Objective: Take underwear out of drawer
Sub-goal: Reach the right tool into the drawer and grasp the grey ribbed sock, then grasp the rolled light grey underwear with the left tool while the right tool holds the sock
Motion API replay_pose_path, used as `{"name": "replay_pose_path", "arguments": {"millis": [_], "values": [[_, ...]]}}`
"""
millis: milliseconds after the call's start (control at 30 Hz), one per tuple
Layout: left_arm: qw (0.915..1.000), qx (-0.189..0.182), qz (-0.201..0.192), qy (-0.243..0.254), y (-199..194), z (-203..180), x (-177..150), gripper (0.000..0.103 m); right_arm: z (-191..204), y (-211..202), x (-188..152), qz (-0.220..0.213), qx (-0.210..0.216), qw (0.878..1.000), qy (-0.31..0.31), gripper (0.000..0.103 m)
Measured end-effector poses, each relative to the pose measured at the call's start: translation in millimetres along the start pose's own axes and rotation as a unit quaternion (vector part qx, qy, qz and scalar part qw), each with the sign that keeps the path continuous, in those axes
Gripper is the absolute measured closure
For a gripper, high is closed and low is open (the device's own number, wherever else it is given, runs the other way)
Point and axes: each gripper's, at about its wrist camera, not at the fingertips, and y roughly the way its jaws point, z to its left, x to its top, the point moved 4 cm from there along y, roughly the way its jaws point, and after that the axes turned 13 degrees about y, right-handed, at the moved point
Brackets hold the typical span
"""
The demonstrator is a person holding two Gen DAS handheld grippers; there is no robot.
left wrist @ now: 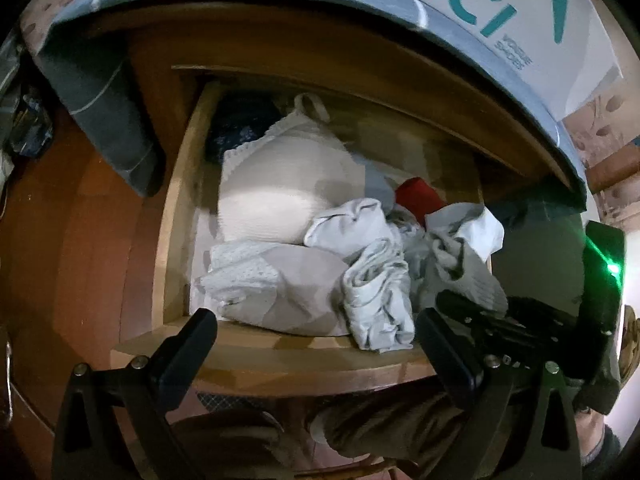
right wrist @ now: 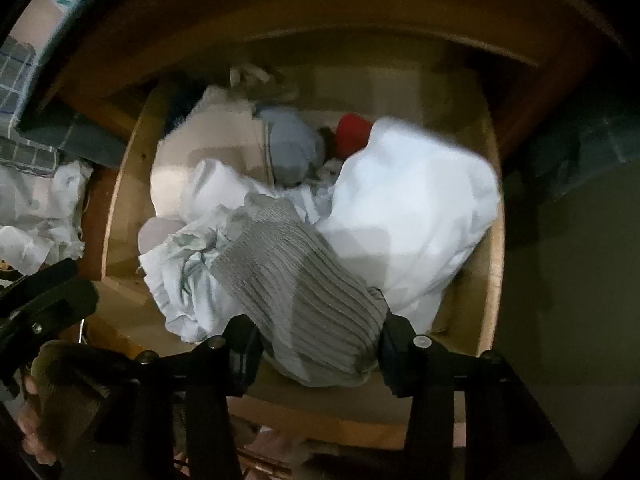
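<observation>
Right hand-held gripper (right wrist: 316, 354) pinches grey ribbed underwear (right wrist: 296, 292), long axis slanting up-left; left hand-held gripper (left wrist: 316, 344) wide, empty.

Your left gripper (left wrist: 316, 336) has two thick black fingers (left wrist: 192, 344) on black arms shaped like triangles, with small round silver screws (left wrist: 139, 362) near each finger. Your right gripper (right wrist: 316, 348) looks the same: black fingers (right wrist: 400, 356), silver screws (right wrist: 421, 341). Beside the left gripper's right finger, a bright green light (left wrist: 612, 268) glows on a black box.
</observation>
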Motion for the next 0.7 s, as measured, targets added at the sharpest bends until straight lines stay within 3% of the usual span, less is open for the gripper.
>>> {"name": "replay_pose_path", "arguments": {"millis": [200, 467, 533, 600, 700], "values": [[0.9996, -0.022, 0.015, -0.004, 8.8, -12.2, 0.3, 0.002, -15.7, -22.0, -3.0, -0.04, 0.007, 0.999, 0.015, 0.06], [0.9976, -0.052, 0.038, -0.027, 23.5, -22.6, -0.1, 0.002, -32.4, -23.0, -1.2, -0.034, 0.065, 0.996, 0.057, 0.06], [0.9966, -0.059, 0.044, -0.037, 28.0, -23.9, 0.7, 0.007, -32.4, -24.1, -1.1, -0.037, 0.074, 0.995, 0.058, 0.059], [0.9952, -0.068, 0.054, -0.046, 34.3, -25.7, 0.4, 0.018, -33.3, -24.6, -1.7, -0.038, 0.078, 0.994, 0.06, 0.059], [0.9934, -0.078, 0.066, -0.052, 40.9, -28.1, -0.4, 0.02, -35.3, -24.9, -2.6, -0.036, 0.085, 0.994, 0.064, 0.059]]}}
